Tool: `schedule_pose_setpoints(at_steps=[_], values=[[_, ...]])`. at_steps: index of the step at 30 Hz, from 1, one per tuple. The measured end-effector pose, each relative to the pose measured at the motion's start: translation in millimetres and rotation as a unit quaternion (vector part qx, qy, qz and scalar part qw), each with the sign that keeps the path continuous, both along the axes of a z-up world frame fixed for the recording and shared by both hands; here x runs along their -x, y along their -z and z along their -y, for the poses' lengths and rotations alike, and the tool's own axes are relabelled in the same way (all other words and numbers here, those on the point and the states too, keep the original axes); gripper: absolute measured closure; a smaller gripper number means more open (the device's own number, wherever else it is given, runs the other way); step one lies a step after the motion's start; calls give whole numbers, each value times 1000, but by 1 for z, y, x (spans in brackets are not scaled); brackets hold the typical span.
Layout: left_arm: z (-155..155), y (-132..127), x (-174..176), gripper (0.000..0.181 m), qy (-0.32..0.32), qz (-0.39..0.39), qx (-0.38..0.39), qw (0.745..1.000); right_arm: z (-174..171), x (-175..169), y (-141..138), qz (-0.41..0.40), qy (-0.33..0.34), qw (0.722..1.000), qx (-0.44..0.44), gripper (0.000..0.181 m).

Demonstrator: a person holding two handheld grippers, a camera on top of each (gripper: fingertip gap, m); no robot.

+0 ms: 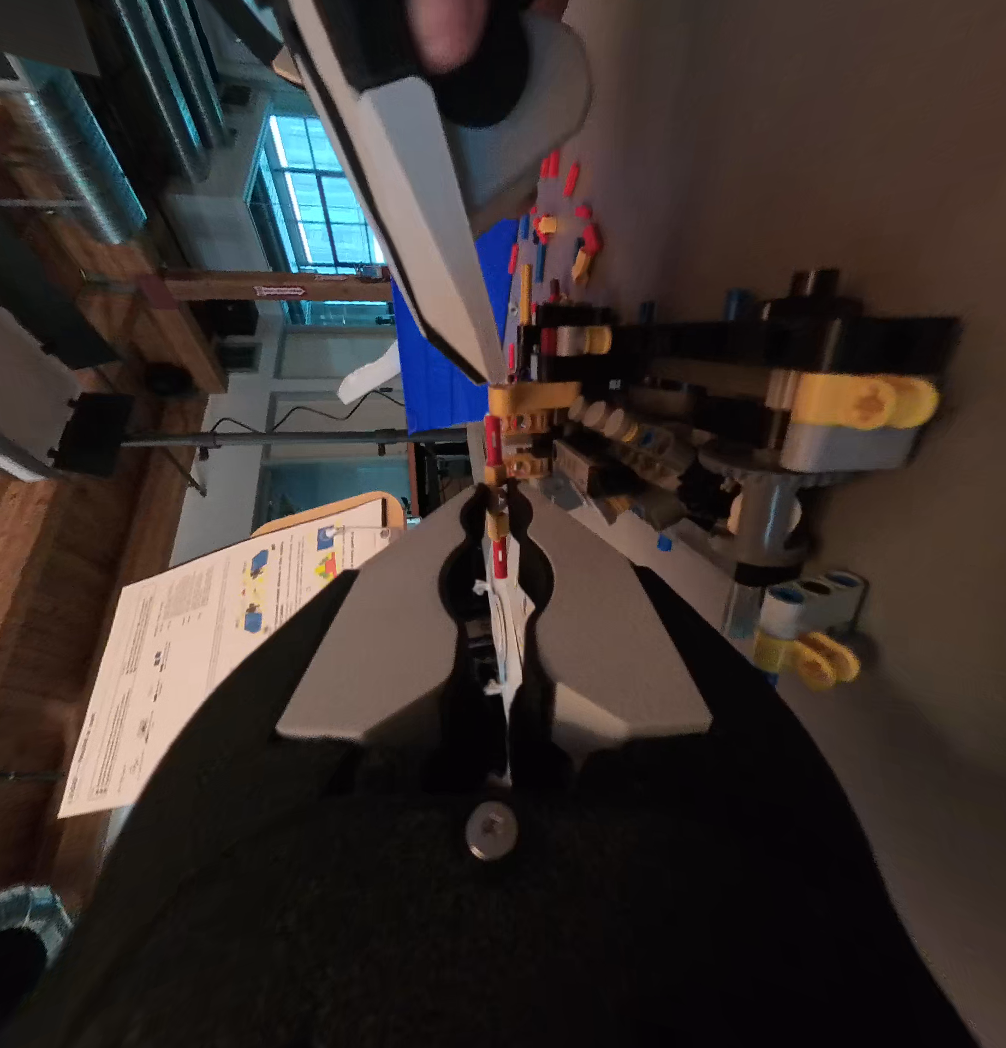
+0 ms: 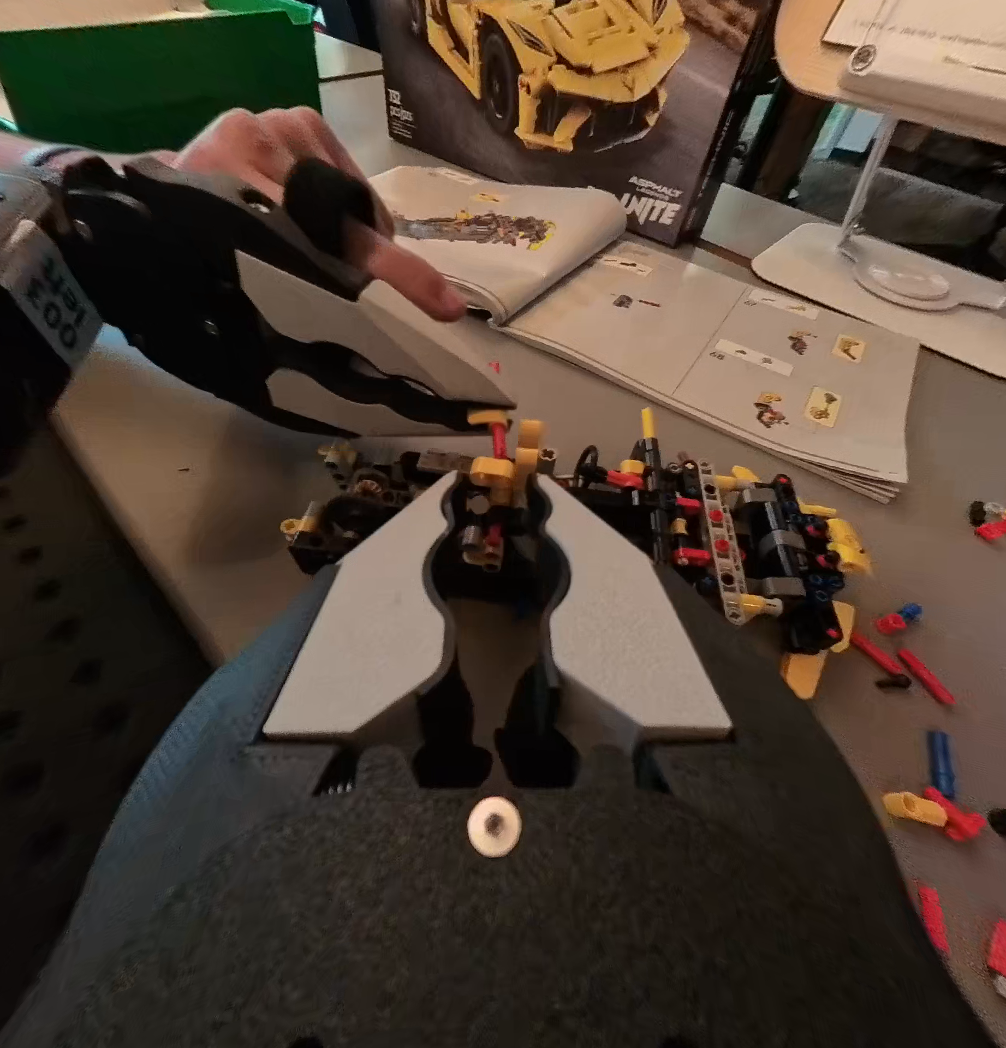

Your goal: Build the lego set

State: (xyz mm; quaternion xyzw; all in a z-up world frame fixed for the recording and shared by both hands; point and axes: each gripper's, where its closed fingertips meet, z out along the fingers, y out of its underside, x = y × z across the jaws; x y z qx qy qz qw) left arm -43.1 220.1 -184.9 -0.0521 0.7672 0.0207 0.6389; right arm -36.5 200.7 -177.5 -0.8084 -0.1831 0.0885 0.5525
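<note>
The partly built black, grey and yellow car chassis (image 2: 772,539) lies on the grey table; it also shows in the left wrist view (image 1: 716,351). My left gripper (image 1: 497,492) is shut on a red axle with small yellow connectors (image 1: 496,524), held at the chassis end. In the right wrist view it (image 2: 489,417) comes in from the left, pinching the yellow end piece (image 2: 480,418) above the red axle (image 2: 497,441). My right gripper (image 2: 496,476) closes around a yellow connector (image 2: 492,470) on the chassis. In the left wrist view its tip (image 1: 489,377) meets that yellow beam (image 1: 537,397).
An open instruction booklet (image 2: 631,340) and the set's box (image 2: 546,113) lie behind the chassis. Loose red, blue, yellow and black pieces (image 2: 937,805) are scattered on the right; more show in the left wrist view (image 1: 568,238). A green bin (image 2: 149,74) stands far left, a clear stand (image 2: 863,266) far right. My left and right fingertips are right by each other.
</note>
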Motion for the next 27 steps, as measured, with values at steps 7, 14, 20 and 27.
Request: schedule_pose_setpoints(at_steps=[7,14,20,27], values=[[2,6,1,175,17,-11,-2,1000,-4,7,5,-9,-5,1000,16,160],[4,3,-1,175,19,9,9,1000,-5,5,10,-6,0,1000,24,167],[4,2,-2,175,27,18,6,999,-4,6,10,-34,-21,999,31,166],[3,1,-3,175,10,9,-37,999,-3,7,10,-21,-26,999,28,166]])
